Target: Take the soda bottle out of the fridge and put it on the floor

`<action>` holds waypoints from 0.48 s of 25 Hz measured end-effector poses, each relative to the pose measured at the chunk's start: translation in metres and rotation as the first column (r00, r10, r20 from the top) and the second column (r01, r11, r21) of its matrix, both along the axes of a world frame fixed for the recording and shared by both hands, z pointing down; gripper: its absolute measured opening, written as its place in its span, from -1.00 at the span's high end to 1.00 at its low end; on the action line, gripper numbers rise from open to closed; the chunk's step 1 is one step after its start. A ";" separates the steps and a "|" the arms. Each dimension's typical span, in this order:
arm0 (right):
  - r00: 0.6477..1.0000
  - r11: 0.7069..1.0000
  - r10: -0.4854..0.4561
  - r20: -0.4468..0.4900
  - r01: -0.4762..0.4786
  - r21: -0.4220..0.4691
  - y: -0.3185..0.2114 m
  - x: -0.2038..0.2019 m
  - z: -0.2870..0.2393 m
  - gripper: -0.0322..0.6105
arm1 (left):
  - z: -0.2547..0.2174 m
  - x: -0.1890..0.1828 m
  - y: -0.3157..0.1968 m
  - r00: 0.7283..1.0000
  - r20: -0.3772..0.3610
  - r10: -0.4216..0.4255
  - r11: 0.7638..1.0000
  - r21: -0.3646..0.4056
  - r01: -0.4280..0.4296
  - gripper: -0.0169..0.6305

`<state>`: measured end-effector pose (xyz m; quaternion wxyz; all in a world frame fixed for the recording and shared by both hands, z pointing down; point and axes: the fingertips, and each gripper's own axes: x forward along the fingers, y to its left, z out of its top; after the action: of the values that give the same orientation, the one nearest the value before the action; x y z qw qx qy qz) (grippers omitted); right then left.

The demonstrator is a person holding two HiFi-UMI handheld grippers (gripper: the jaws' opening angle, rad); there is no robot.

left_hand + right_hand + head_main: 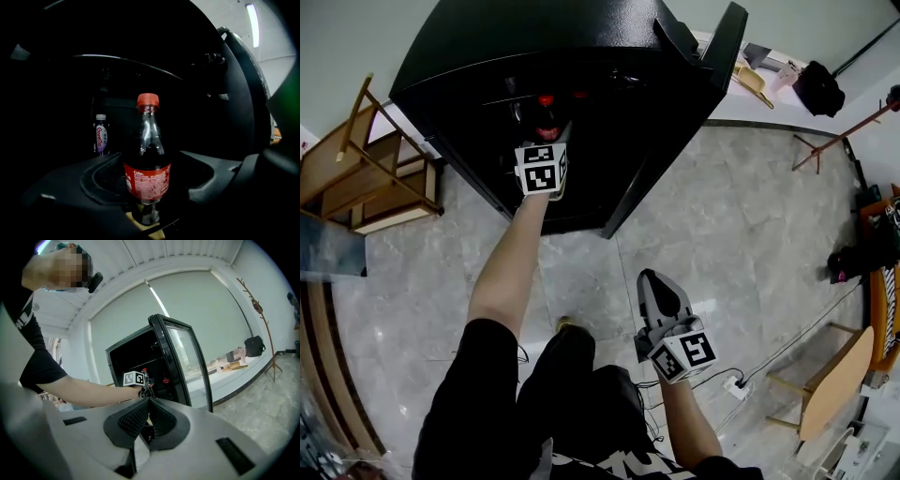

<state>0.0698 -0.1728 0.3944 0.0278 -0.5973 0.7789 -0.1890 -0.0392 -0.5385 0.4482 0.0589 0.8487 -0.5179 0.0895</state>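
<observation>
While the soda bottle (pixel 146 180) reads "Coke", the small bottle (pixel 101 136) reads "Ganten".

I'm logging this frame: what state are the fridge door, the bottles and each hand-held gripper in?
Fridge door: open.
Soda bottle: upright, capped, inside the fridge, not gripped.
Small bottle: upright, capped, further back, left of the soda bottle.
Left hand-held gripper: open, jaws either side of the soda bottle.
Right hand-held gripper: shut, empty, away from the fridge.
</observation>
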 end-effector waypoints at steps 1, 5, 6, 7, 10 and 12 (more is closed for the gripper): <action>1.000 1.000 0.007 -0.001 -0.007 -0.001 0.000 0.003 0.001 0.83 | 0.002 0.000 -0.003 1.000 0.002 -0.006 1.000 -0.001 0.006 -0.12; 1.000 1.000 0.024 -0.003 -0.024 -0.008 0.001 0.011 0.009 0.83 | 0.004 -0.002 -0.007 1.000 0.004 0.006 1.000 0.004 -0.006 -0.01; 1.000 1.000 0.027 -0.003 -0.027 -0.011 0.001 0.012 0.010 0.83 | 0.003 -0.003 -0.006 1.000 0.003 0.010 1.000 0.003 -0.010 -0.01; 1.000 0.999 0.030 -0.002 -0.030 -0.012 0.001 0.014 0.012 0.83 | 0.003 -0.003 -0.004 1.000 0.003 0.015 1.000 0.003 -0.015 0.00; 1.000 0.999 0.029 -0.003 -0.029 -0.013 0.001 0.015 0.012 0.83 | 0.003 -0.004 0.002 1.000 0.007 0.024 1.000 -0.003 -0.024 0.00; 1.000 1.000 0.017 -0.007 -0.017 -0.011 0.002 0.013 0.010 0.83 | 0.001 -0.005 0.009 1.000 0.017 0.026 1.000 -0.007 -0.026 0.00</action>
<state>0.0830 -0.1712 0.4048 0.0232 -0.6047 0.7729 -0.1911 -0.0444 -0.5292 0.4491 0.0559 0.8545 -0.5069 0.0992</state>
